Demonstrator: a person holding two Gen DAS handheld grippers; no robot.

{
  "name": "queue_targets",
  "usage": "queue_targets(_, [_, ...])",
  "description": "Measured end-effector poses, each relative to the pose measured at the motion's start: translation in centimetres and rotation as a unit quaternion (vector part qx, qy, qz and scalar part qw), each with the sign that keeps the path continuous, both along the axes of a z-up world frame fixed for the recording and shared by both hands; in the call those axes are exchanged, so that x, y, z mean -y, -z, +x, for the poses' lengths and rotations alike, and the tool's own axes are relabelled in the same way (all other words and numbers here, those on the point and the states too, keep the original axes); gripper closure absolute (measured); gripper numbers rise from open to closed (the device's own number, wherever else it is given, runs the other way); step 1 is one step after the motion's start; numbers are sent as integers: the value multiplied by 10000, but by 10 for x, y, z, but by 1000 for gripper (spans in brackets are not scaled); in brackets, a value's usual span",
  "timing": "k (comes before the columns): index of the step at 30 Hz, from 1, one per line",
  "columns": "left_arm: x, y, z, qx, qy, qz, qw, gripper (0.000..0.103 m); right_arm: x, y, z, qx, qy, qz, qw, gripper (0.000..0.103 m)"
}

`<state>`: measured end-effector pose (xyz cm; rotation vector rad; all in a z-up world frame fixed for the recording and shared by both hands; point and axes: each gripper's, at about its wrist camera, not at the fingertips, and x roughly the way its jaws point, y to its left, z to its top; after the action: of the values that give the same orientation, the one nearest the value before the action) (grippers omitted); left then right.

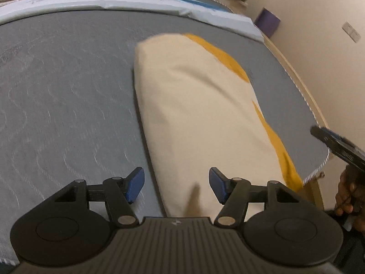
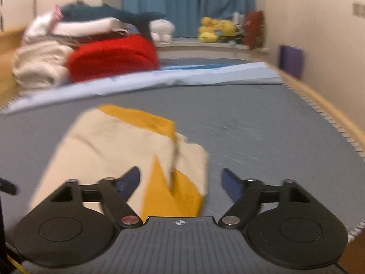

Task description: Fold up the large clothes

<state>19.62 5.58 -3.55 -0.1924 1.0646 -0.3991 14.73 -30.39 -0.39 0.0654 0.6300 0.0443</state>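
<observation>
Your folded garment point(image 1: 196, 114) lies on the bed point(image 1: 68, 91), nearer its right edge, running lengthwise away from you. Your left claw point(image 1: 176, 183) hangs over the garment's near end, your right claw point(image 2: 181, 182) over its near right corner. Behind it, a sheet point(image 2: 159, 77) crosses the bed; stacked clothes point(image 2: 79, 52) sit beyond, to the left.

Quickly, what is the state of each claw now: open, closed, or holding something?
Left claw: open, holding nothing; the cream and yellow garment lies below it.
Right claw: open, holding nothing, above the garment.
</observation>
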Motion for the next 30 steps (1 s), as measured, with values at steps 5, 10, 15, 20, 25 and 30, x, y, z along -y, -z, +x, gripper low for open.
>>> queue_targets(5, [-10, 33, 54, -675, -111, -656, 9955, 26, 23, 46, 53, -1170, 21, 1103, 9870, 22])
queue_targets(10, [-13, 75, 90, -1311, -581, -1127, 9832, 19, 38, 97, 86, -2360, 345, 1598, 9579, 23])
queue_targets(15, [-7, 102, 120, -1565, -855, -1614, 9706, 14, 45, 111, 106, -2485, 463, 1828, 9501, 21])
queue_targets(20, [10, 122, 142, -1560, -958, -1869, 9652, 10, 45, 120, 112, -2520, 589, 2011, 9448, 24])
queue_targets(25, [23, 118, 150, -1051, -1088, -1754, 9728, 30, 28, 112, 113, -2242, 418, 1885, 9552, 72])
queue_targets(30, [26, 85, 156, -491, -875, -1548, 9828, 67, 15, 99, 116, -1916, 314, 1809, 9641, 85])
